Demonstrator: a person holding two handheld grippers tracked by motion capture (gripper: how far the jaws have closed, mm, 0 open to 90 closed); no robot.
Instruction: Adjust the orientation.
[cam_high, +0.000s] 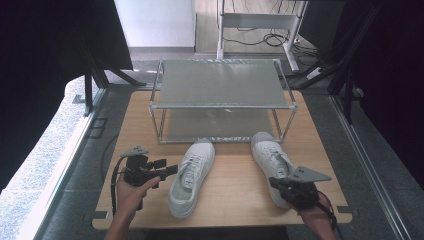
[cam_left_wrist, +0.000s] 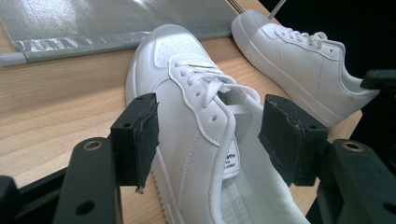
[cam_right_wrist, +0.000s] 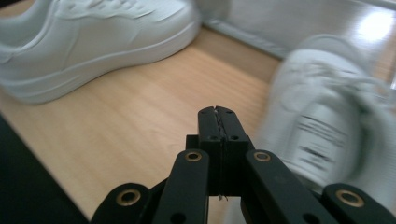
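Two white sneakers on wooden table, in front of two-tier metal rack; left shoe lying toes toward rack, heel toward person, long axis slightly tilted; right shoe near table's right edge, roughly parallel. Left tool just beside left shoe's left flank, jaws spread wide, nothing gripped; in left gripper view collar and tongue of left shoe straddled between pads, no contact seen. Right tool jaws fully together, empty, hovering over right shoe's heel. Left hand nearer left shoe. Tongue label present, writing too small to read.
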